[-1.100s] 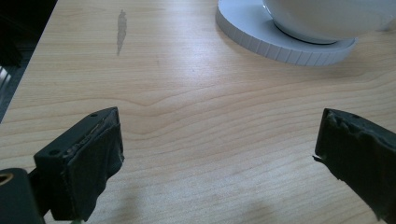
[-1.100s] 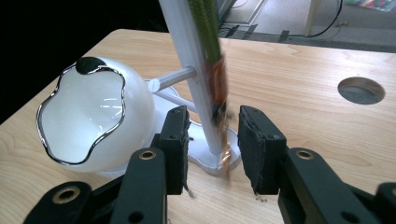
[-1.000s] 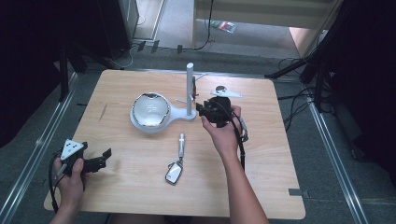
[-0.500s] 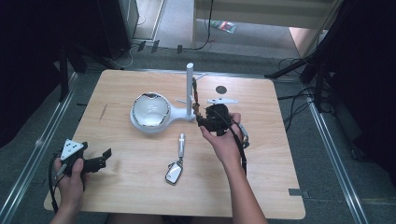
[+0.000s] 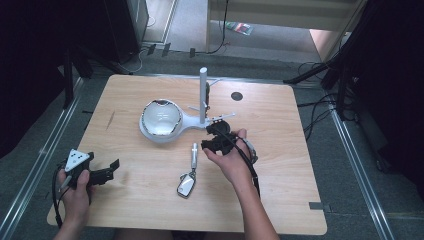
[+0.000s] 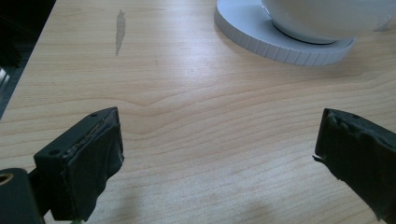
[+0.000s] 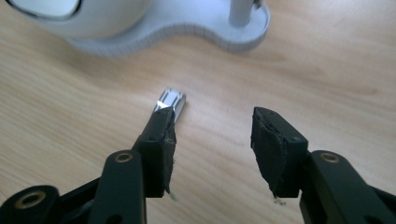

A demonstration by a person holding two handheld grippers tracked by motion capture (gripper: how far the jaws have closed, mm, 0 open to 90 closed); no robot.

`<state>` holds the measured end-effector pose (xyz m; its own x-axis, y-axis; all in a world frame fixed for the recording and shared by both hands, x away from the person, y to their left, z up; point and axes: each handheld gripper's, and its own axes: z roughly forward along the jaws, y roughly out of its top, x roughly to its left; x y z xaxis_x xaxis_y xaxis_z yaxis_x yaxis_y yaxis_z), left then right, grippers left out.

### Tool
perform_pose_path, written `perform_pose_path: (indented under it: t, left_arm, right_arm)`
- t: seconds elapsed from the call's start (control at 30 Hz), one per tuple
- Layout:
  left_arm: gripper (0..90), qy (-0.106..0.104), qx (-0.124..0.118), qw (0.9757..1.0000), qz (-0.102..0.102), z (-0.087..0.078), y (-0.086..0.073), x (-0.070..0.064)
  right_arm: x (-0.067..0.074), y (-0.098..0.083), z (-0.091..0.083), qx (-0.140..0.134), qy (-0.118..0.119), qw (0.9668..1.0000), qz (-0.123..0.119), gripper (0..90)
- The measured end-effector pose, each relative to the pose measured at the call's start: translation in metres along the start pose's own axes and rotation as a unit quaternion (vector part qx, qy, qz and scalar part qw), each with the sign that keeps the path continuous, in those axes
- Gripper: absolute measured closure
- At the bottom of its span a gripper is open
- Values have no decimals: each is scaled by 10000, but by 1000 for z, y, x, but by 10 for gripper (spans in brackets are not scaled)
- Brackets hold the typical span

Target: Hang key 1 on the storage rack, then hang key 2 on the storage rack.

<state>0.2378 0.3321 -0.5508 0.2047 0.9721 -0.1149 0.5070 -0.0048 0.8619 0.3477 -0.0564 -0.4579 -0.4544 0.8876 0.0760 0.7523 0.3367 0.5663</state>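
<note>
Right claw (image 7: 212, 137) hides most of the silver handle (image 7: 170, 100).

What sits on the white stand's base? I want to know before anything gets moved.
A white bowl fills the round end of the base, and an upright post rises from the narrow end. The bowl hides the base under it.

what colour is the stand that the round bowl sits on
White, with a ribbed edge; the stand shows best in the right gripper view.
</note>
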Motion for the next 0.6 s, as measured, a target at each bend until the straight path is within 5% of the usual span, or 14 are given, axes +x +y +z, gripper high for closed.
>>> perform_pose_path:
  t: [0.2,0.6]
  left_arm:
    - [14,-19,3,10000,1,-1,0,0]
    - [14,-27,4,10000,27,-1,0,0]
  right_arm:
    - [12,-8,9,477,-71,9988,12,478]
    - [29,-18,22,900,56,9959,-90,461]
